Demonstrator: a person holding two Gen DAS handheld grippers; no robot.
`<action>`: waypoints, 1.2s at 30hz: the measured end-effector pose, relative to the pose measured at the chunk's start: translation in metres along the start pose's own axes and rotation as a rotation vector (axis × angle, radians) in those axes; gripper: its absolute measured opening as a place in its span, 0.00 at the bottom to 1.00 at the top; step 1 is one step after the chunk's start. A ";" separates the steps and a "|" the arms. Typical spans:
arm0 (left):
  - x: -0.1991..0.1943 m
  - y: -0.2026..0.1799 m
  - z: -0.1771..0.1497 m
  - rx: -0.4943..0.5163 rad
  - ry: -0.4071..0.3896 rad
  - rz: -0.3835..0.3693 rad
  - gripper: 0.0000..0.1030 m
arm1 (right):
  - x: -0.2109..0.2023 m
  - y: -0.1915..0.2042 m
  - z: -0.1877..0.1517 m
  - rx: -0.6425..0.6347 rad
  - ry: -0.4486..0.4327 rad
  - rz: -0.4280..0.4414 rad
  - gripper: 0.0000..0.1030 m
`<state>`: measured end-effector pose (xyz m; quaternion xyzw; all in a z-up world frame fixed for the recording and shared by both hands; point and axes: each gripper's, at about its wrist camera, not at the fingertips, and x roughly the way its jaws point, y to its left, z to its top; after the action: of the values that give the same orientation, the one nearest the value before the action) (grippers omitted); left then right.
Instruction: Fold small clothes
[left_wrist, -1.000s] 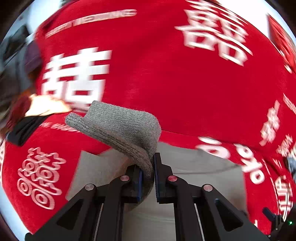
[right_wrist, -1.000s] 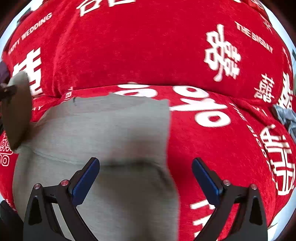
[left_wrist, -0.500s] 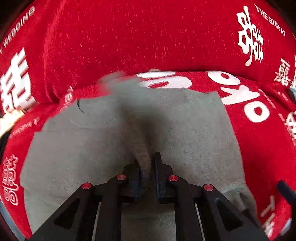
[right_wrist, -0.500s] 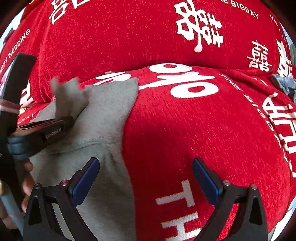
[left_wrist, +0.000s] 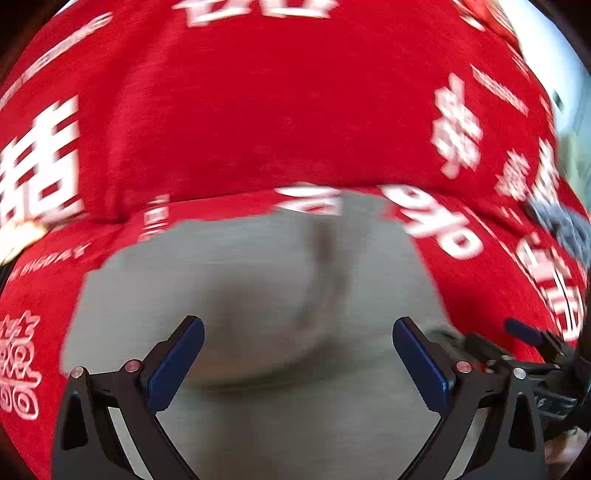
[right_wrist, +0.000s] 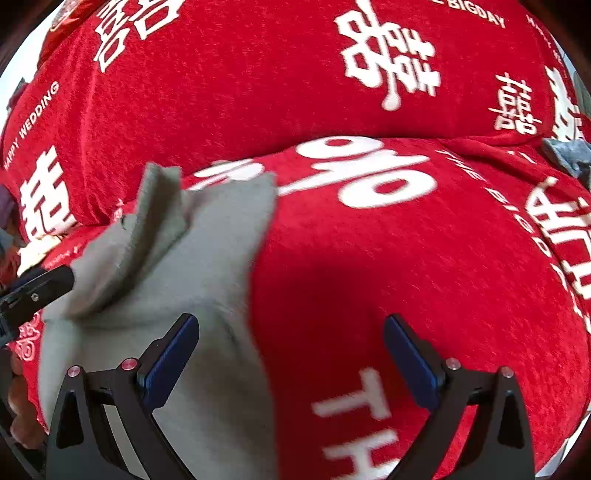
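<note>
A small grey knit garment (left_wrist: 258, 280) lies on the red cloth, with a folded-over flap along its middle. It also shows in the right wrist view (right_wrist: 192, 266), where the flap stands up a little at the far corner. My left gripper (left_wrist: 297, 354) is open and empty just above the garment. My right gripper (right_wrist: 291, 350) is open and empty, with its left finger over the garment's right edge and its right finger over bare red cloth. The left gripper's tip shows at the left edge of the right wrist view (right_wrist: 40, 288).
A red cloth with white characters and lettering (right_wrist: 369, 258) covers the whole surface and rises in a padded ridge behind (left_wrist: 277, 110). A blue-grey piece of clothing (right_wrist: 569, 155) lies at the far right, also in the left wrist view (left_wrist: 565, 225).
My left gripper carried the grey flap over onto the garment, then opened and let it go. The right gripper stayed open and shifted right, off the garment's middle.
</note>
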<state>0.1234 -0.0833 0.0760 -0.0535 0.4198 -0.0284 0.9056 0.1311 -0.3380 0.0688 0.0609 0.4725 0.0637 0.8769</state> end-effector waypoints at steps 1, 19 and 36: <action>0.000 0.017 0.002 -0.043 -0.001 0.031 0.99 | 0.001 0.007 0.004 -0.001 -0.006 0.015 0.98; 0.043 0.088 -0.032 -0.162 0.164 0.156 0.99 | 0.061 0.025 0.027 0.229 0.135 0.139 0.11; 0.052 0.093 -0.031 -0.120 0.185 0.188 0.99 | 0.080 0.167 0.015 -0.238 0.233 -0.019 0.76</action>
<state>0.1340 0.0014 0.0059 -0.0654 0.5055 0.0769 0.8569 0.1778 -0.1608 0.0392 -0.0556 0.5607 0.1175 0.8177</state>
